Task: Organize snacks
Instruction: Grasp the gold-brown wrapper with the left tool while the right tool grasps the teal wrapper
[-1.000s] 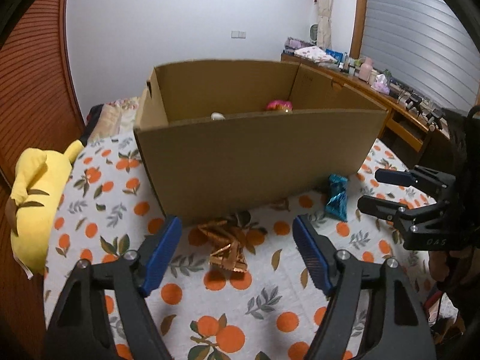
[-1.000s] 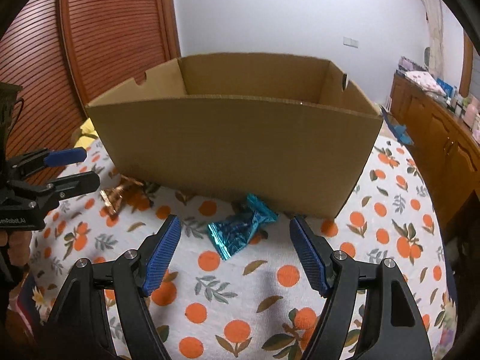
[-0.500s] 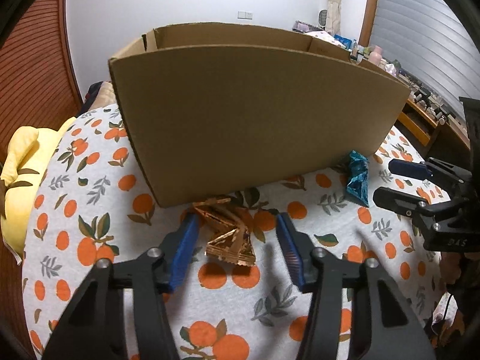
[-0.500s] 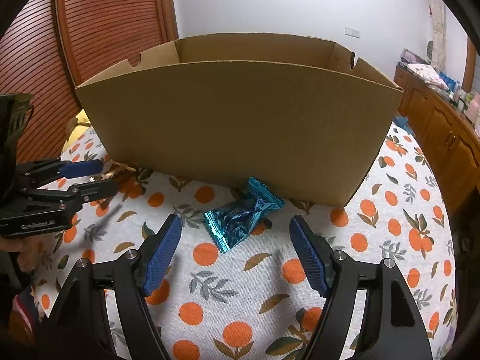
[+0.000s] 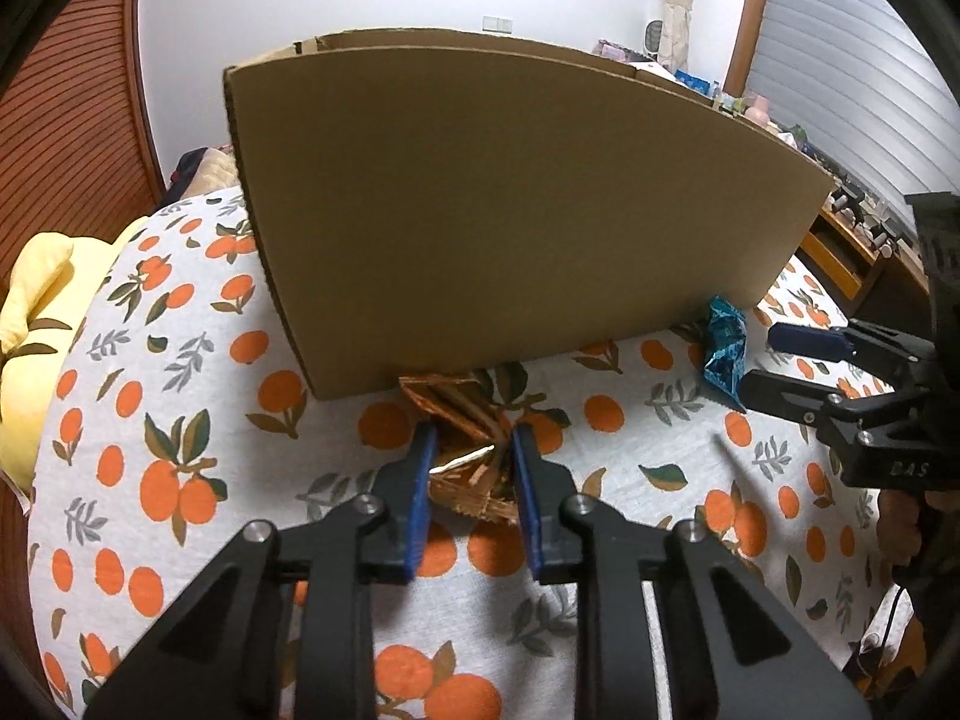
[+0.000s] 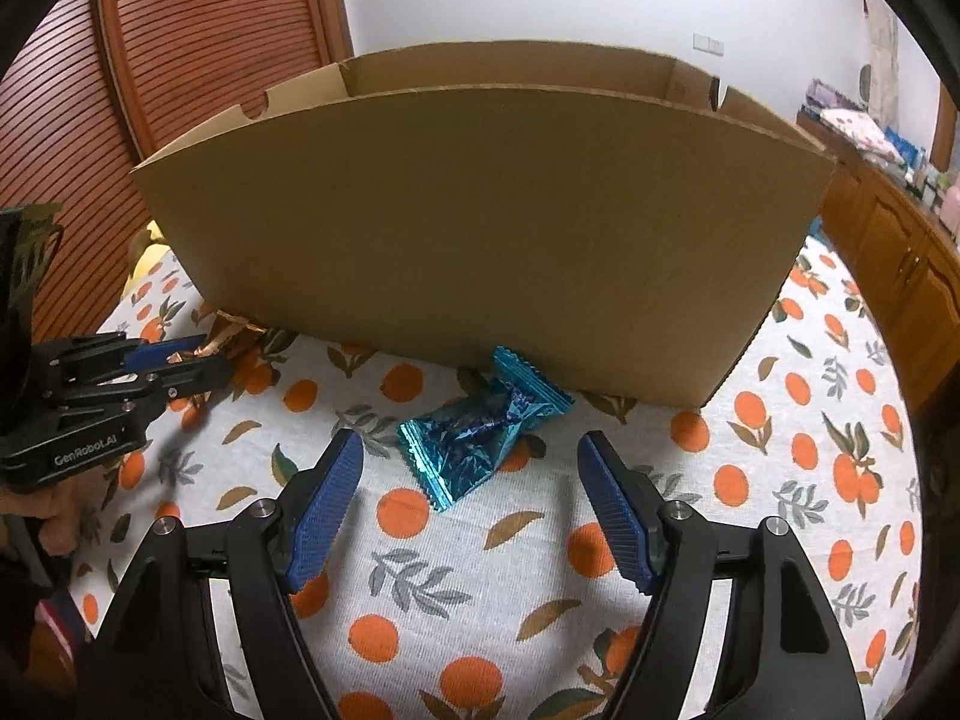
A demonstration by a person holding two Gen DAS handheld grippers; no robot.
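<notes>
Two hand-held grippers work low over the counter (image 6: 750,540), which wears a cloth printed with oranges. In the left wrist view, bottom centre, your left hand-held gripper (image 5: 469,450) has just been closing, and its blue pads now pinch the crumpled copper snack wrapper (image 5: 462,468), which lies against the foot of the cardboard box (image 5: 510,204). In the right wrist view, your right hand-held gripper (image 6: 471,468) stands spread, low in the frame, with the teal snack packet (image 6: 480,429) between and just beyond its pads, untouched.

You appear to be at the pick-up step: one snack gripped, the other lined up. Next, you would likely lift the copper wrapper clear of the tall front wall and over the rim, while the right pads close on the teal packet.

Farther back, the box fills mid-frame. "GenRobot.AI" reads on the left tool's body at left in the right view; "DAS" shows on the right tool's body in the left view. No packet printing is legible.
</notes>
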